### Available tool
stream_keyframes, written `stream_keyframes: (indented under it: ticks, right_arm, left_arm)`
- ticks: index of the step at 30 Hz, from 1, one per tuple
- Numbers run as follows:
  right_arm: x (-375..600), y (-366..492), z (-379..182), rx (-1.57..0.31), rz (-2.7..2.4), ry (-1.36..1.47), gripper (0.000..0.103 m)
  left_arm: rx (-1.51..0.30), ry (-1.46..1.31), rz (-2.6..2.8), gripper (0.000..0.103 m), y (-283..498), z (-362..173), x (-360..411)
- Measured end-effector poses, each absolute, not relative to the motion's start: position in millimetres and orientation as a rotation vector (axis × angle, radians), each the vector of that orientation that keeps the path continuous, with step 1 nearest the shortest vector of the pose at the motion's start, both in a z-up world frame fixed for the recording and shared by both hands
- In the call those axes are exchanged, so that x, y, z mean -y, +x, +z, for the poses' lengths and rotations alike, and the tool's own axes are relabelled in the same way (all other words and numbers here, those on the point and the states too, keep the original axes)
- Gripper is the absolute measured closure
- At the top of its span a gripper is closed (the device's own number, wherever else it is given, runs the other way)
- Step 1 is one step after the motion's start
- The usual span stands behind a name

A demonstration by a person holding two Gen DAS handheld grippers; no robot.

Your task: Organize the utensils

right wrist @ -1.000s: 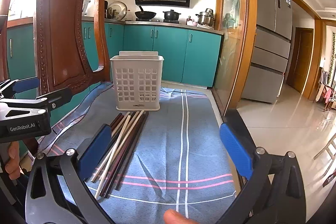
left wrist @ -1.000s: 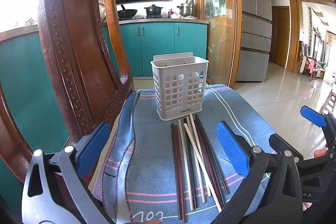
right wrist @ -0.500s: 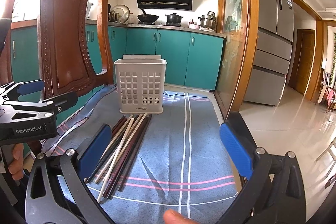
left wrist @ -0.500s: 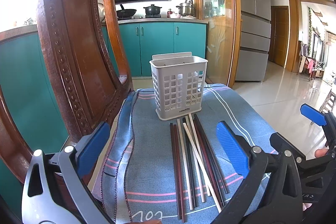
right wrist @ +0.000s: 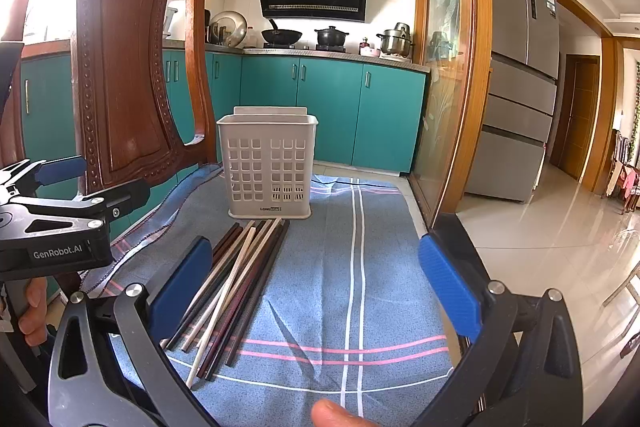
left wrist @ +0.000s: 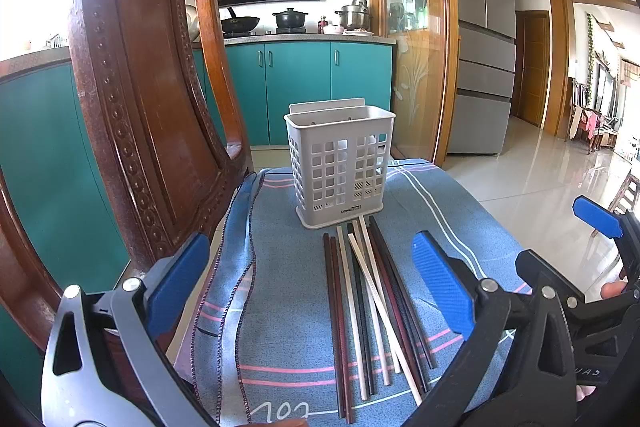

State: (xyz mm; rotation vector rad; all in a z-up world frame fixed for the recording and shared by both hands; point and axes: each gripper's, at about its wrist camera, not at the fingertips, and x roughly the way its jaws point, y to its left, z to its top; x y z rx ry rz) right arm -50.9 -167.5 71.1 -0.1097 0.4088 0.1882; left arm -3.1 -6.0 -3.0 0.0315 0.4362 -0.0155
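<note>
Left gripper (left wrist: 312, 287) and right gripper (right wrist: 316, 283), fingers spread wide and holding nothing, above chopsticks (left wrist: 372, 311) lying before a white utensil basket (left wrist: 340, 167) on a blue cloth (right wrist: 360, 267).

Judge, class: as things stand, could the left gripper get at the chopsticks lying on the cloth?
Probably yes. The left gripper is open and empty, and the chopsticks lie loose on the blue cloth directly ahead, nothing covering them. The basket stands beyond them and the chair back off to the left.
</note>
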Motion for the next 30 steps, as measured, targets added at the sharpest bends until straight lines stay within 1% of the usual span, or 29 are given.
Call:
stream_keyframes:
  ticks: [30]
  right_arm:
    - [165.9, -51.0, 71.8, -0.403, 0.186, -0.114, 0.002]
  left_arm:
    - [-0.438, 0.029, -0.016, 0.002, -2.7, -2.2, 4.2]
